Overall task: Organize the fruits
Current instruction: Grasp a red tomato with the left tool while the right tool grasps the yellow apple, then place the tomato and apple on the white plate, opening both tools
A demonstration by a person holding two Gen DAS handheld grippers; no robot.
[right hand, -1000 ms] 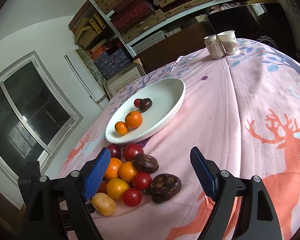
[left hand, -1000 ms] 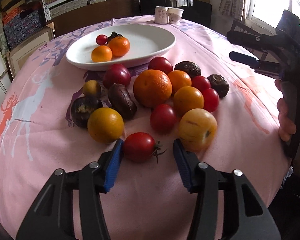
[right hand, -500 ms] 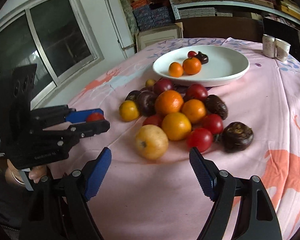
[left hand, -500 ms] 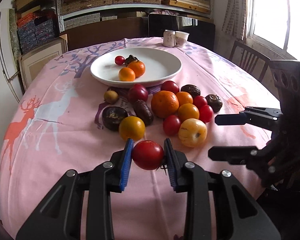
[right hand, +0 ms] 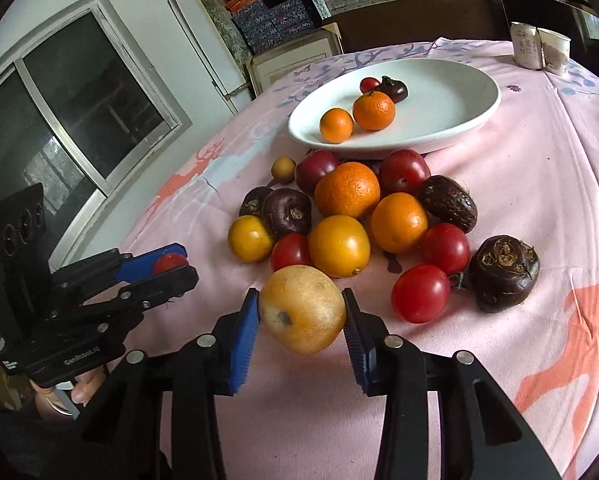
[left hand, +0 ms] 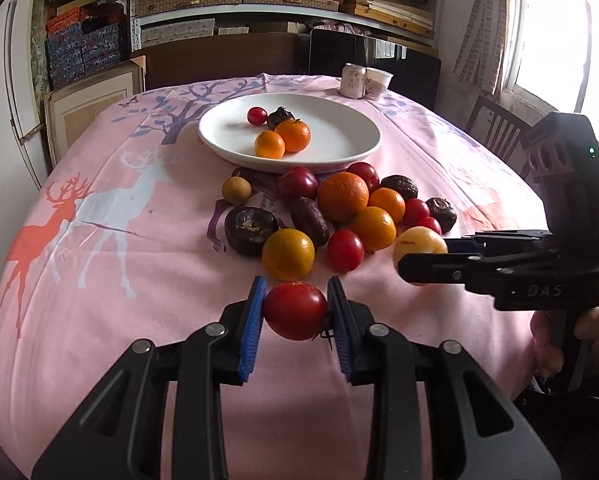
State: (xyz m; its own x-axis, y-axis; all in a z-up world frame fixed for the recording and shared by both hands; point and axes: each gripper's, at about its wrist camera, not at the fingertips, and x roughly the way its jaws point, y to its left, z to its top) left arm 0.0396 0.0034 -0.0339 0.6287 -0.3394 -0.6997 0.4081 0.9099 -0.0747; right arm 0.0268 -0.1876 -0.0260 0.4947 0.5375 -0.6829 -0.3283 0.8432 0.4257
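My left claw (left hand: pixel 295 312) pinches a red tomato (left hand: pixel 295 311) low in the frame, just above the pink tabletop (left hand: pixel 99 280). My right claw (right hand: pixel 301 312) grips a yellow fruit (right hand: pixel 302 309) at lower centre. Beyond both, the fruit pile (left hand: pixel 339 216) fills mid-frame, touching the white plate (left hand: pixel 339 136) above it.

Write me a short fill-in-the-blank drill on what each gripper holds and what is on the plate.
1. The left gripper is shut on a round red ____.
2. The right gripper grips a pale ____ round fruit.
3. The white oval plate holds ____ fruits.

Missing words: tomato; yellow; four
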